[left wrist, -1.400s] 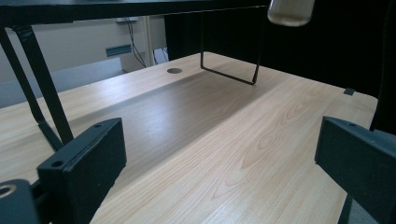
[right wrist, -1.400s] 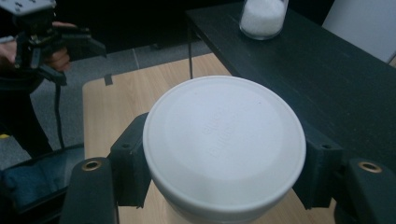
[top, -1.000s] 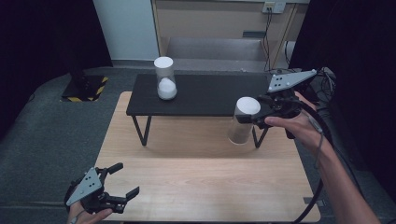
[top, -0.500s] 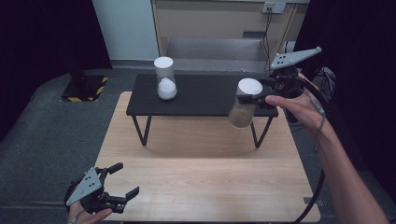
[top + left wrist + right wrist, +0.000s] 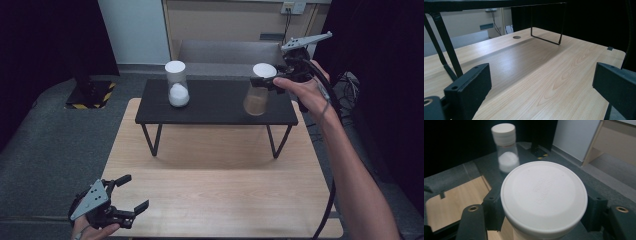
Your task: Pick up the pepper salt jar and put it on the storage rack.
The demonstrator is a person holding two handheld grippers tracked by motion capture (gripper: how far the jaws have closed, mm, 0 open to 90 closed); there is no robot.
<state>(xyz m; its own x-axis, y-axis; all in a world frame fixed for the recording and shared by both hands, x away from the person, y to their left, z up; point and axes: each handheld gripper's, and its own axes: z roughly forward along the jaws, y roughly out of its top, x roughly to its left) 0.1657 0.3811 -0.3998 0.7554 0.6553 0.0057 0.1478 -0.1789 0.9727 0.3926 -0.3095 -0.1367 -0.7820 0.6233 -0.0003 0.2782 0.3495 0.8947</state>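
Lower left of the high view: left tool (image 5: 131, 196) sat idle over the wooden counter (image 5: 225, 200), jaws apart, nothing between them. Upper centre-left: jar with white powder (image 5: 177, 84) stood on the black shelf (image 5: 215, 107). Upper right: right tool (image 5: 274, 82) was clamped just under the white lid (image 5: 544, 196) of the held jar (image 5: 259, 90), airborne above the shelf. Risk, my read: grip so near the lid lets the body swing or slip, clipping the shelf edge on set-down.
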